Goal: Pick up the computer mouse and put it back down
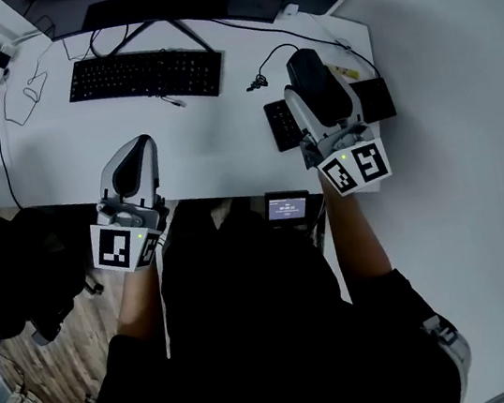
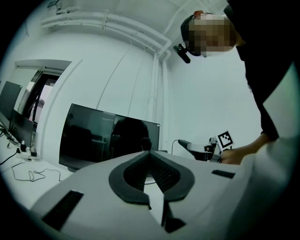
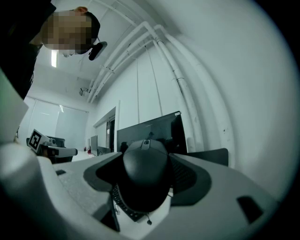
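Black rounded plastic computer mouse (image 3: 145,180) is clamped between the jaws of the right gripper (image 1: 304,62), centre of the right gripper view. White desk (image 1: 226,157) and a small black keypad (image 1: 282,125) show beneath it, so it looks lifted.

Left gripper (image 2: 149,155): jaws together, nothing between them; it sits lower left in the head view, over the desk edge.

Risks:
- The smooth curved shell may slip if the squeeze loosens before touchdown.
- The thin black cable (image 1: 269,58) may snag or tug.
- The mouse may land on the keypad.
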Tool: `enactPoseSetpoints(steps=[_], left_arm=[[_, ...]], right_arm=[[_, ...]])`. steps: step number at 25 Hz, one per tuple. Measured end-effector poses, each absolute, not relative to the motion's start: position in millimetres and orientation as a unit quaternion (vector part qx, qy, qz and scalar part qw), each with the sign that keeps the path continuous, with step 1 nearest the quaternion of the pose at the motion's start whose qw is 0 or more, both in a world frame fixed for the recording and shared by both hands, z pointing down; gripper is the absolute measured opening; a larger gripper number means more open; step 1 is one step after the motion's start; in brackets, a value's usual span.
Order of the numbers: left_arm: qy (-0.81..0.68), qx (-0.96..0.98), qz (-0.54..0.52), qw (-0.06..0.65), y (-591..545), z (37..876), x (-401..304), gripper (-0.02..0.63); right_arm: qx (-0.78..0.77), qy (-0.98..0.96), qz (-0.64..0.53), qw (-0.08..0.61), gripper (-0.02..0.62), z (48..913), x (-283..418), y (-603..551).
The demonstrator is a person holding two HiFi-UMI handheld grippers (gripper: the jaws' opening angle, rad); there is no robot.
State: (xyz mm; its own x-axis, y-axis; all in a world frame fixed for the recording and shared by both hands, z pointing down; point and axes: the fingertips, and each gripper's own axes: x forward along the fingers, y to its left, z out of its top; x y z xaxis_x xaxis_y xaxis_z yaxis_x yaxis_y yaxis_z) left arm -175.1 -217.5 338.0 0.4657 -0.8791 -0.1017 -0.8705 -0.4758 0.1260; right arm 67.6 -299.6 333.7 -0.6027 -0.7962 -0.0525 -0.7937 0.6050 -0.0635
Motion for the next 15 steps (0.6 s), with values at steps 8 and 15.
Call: enactPoseSetpoints(steps=[8, 15], left_arm=[[-0.500, 0.861, -0.083, 0.041, -245, 343, -187, -0.005], [-0.497, 0.863, -0.055, 0.075, -254, 377, -187, -0.005]], right_arm=[[-0.458, 0.888, -0.037, 0.019, 0.307, 365, 53, -331], [-0.454, 0.883, -0.114, -0.045, 0.307, 456, 36, -325]])
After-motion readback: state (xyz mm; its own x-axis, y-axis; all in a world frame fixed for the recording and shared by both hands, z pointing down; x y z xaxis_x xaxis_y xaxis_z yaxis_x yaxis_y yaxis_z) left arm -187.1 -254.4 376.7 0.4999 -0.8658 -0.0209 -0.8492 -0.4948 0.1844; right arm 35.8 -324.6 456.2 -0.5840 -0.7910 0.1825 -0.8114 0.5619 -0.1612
